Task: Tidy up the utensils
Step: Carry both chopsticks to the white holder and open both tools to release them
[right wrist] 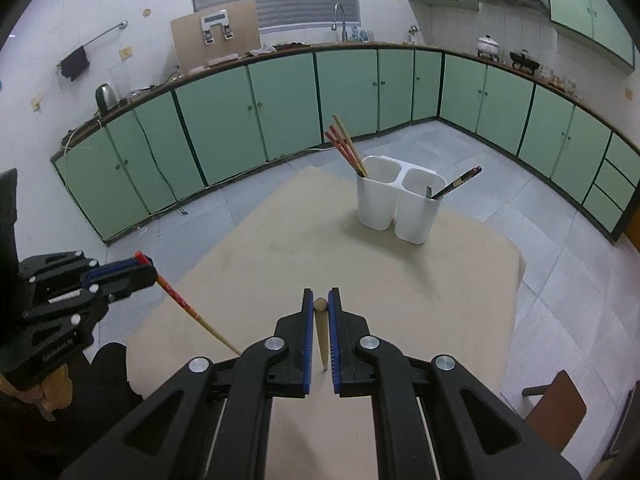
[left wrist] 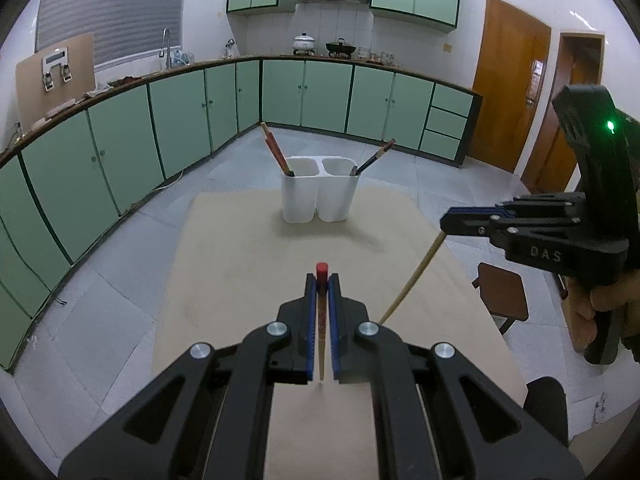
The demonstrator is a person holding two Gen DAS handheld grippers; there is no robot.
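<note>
A white two-compartment utensil holder (left wrist: pixel 318 196) (right wrist: pixel 400 204) stands at the far end of the beige table (left wrist: pixel 248 272) (right wrist: pixel 288 248). Red chopsticks lean out of its left compartment, a dark pair out of its right one. My left gripper (left wrist: pixel 322 282) (right wrist: pixel 138 270) is shut on a red-topped chopstick (left wrist: pixel 321 320) (right wrist: pixel 188 312), which hangs tip down above the table. My right gripper (right wrist: pixel 320 300) (left wrist: pixel 450 226) is shut on a plain wooden chopstick (right wrist: pixel 322 336) (left wrist: pixel 412 280), also held above the table, to the right of the left one.
A brown stool (left wrist: pixel 502 296) (right wrist: pixel 556 408) stands off the table's right side. Green cabinets (left wrist: pixel 180 120) run along the walls beyond the tiled floor. A hand (left wrist: pixel 596 304) grips the right tool's handle.
</note>
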